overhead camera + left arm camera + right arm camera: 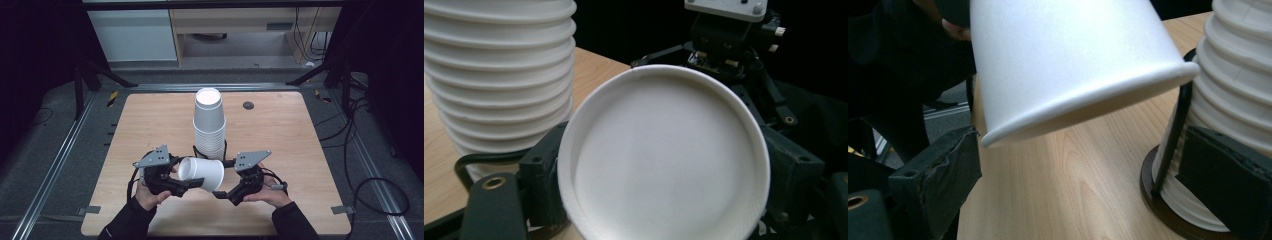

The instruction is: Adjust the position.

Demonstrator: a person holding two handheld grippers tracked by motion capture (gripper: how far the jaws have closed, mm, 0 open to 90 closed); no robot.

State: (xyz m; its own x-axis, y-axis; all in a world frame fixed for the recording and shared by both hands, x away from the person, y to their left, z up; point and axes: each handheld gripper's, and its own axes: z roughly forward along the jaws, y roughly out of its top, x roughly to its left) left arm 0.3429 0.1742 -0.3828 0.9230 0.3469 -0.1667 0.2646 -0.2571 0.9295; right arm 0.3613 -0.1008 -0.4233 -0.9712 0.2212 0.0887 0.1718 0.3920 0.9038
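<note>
Wooden table point(150, 125), dark room beyond. Single white cup point(201, 173) held on its side just in front of the stack point(209, 125), base toward left, mouth toward right. Left gripper point(186, 185) clenched on cup at the base end; jaws on both sides of the cup wall in the left gripper view, cup base point(664, 160) facing its camera. Right gripper point(223, 195) released, jaws spread wide below cup rim point(1088, 100), touching nothing. Stack upright in wire holder point(1173, 130) on dark base, right of cup in the right gripper view.

Probable step: separating or re-seating one cup. To do well:
- keep left squeeze light, thin wall dents easily
- bring right jaws onto rim, not mid-wall
- keep clear of stack, wire post close to right jaw
- rotate upright before lowering over stack top point(208, 97)
</note>
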